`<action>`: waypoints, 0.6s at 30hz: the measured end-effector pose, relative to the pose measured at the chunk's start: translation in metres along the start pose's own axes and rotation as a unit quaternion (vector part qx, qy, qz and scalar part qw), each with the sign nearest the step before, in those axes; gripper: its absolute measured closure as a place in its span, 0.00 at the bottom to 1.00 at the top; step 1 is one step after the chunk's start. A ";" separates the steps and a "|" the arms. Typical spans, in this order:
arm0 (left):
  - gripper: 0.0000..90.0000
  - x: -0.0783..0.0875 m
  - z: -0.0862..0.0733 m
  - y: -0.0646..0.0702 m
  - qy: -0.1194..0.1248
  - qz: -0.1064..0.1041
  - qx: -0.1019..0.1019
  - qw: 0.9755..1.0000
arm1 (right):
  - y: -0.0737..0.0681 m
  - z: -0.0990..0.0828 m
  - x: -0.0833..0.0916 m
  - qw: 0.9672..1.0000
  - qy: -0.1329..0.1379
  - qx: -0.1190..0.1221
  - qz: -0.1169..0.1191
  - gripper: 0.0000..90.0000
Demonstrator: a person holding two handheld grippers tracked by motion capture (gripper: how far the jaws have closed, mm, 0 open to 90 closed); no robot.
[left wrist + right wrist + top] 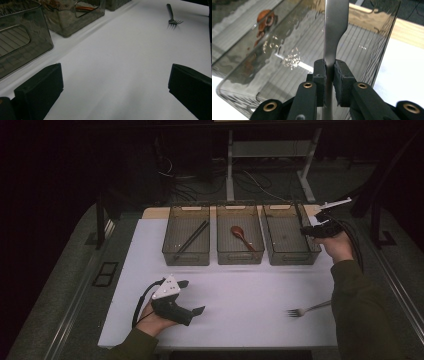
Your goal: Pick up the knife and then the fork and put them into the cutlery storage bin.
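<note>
My right gripper (309, 230) hangs over the right-hand clear bin (280, 257), shut on a flat silver metal utensil (336, 22). The pads pinch its narrow shank, and the wider part reaches away over the bin's ribbed floor (312, 75); which utensil it is I cannot tell. My left gripper (192, 296) rests on the white table near the front left, open with nothing between its fingers (40, 92). A metal fork (306, 310) lies on the table at the front right, and the left gripper view has the fork (172, 15) far ahead.
Three clear bins stand in a row at the back of the white mat (240, 290). The left bin holds black chopsticks (192, 236), the middle one a red-brown spoon (242, 237). A wooden table edge (150, 212) runs behind them; cables lie on the floor beyond.
</note>
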State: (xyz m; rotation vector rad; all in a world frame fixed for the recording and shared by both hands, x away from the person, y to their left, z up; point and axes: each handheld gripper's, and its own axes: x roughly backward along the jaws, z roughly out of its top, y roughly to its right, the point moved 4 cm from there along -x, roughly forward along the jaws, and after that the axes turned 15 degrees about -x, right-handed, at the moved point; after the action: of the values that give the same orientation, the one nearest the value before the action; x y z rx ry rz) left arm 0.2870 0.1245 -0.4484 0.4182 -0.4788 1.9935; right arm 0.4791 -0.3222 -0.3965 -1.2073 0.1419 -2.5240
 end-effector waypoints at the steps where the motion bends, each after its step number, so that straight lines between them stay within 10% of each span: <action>1: 0.00 0.000 0.000 0.000 -0.002 0.000 -0.001 1.000 | 0.000 -0.001 -0.002 1.000 -0.006 -0.002 -0.001 0.89; 18: 0.00 0.001 0.000 0.001 0.000 -0.002 -0.004 1.000 | 0.003 -0.010 -0.022 0.999 -0.043 -0.005 -0.016 0.89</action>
State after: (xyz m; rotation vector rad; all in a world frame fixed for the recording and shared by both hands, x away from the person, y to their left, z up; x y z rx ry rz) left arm 0.2855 0.1242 -0.4479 0.4151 -0.4858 1.9877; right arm 0.4849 -0.3175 -0.4202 -1.3306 0.1159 -2.4964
